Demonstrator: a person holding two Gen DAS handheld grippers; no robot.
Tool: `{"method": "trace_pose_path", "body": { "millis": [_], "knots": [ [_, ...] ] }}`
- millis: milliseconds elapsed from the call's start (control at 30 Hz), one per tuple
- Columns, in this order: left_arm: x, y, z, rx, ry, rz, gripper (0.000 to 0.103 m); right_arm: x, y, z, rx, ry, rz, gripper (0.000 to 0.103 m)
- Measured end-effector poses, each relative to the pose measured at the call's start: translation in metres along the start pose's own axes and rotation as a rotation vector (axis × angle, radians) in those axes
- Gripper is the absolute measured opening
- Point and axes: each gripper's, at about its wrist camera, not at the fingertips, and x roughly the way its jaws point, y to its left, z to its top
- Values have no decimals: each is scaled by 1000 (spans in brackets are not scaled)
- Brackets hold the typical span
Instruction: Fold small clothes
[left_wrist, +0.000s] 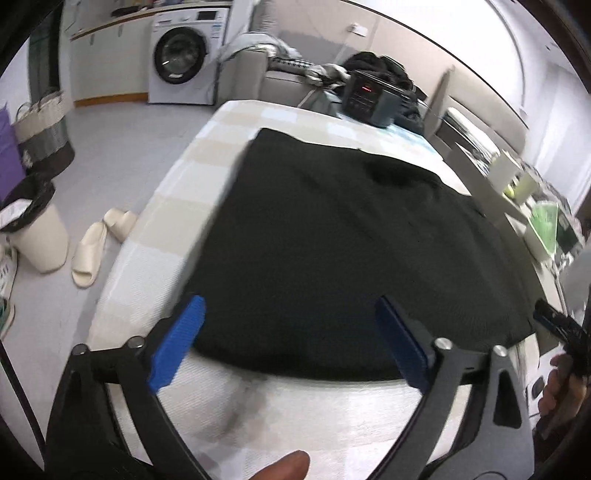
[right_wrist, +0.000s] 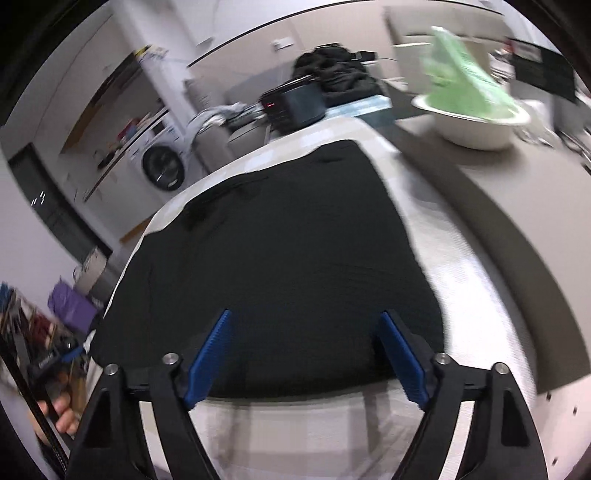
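A black garment (left_wrist: 351, 251) lies spread flat on the pale checked table cover (left_wrist: 207, 155); in the right wrist view the same black garment (right_wrist: 273, 266) fills the middle. My left gripper (left_wrist: 290, 306) hovers over the garment's near edge, blue pads wide apart with nothing between them. My right gripper (right_wrist: 304, 317) also stands open above the near edge, its pads clear of the cloth. The other hand's gripper tip (left_wrist: 557, 321) shows at the right edge of the left wrist view.
A dark box with a red display (left_wrist: 369, 98) and a heap of dark clothes (left_wrist: 384, 66) sit at the table's far end. A white basin with green cloth (right_wrist: 472, 110) stands to the right. Slippers (left_wrist: 96, 247), a bin (left_wrist: 37, 229) and a washing machine (left_wrist: 181, 59) are on the left.
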Motion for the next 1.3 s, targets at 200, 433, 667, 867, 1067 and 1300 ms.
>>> {"method": "trace_pose_path", "body": {
  "millis": [200, 433, 667, 867, 1067, 1300],
  "knots": [
    [12, -39, 3, 93, -14, -15, 102, 25, 32, 2, -78, 10, 34, 87],
    [29, -74, 7, 165, -12, -40, 102, 54, 50, 7, -90, 38, 47, 87],
    [55, -92, 4, 219, 23, -36, 102, 71, 52, -5, -126, 95, 18, 87],
    [81, -104, -13, 326, 66, 11, 102, 85, 62, -17, -237, 115, -75, 91],
    [94, -108, -25, 365, 97, 9, 102, 98, 82, -25, -345, 125, -145, 93],
    [95, -105, -29, 353, 99, -4, 102, 104, 90, -30, -383, 137, -141, 92]
  ]
}}
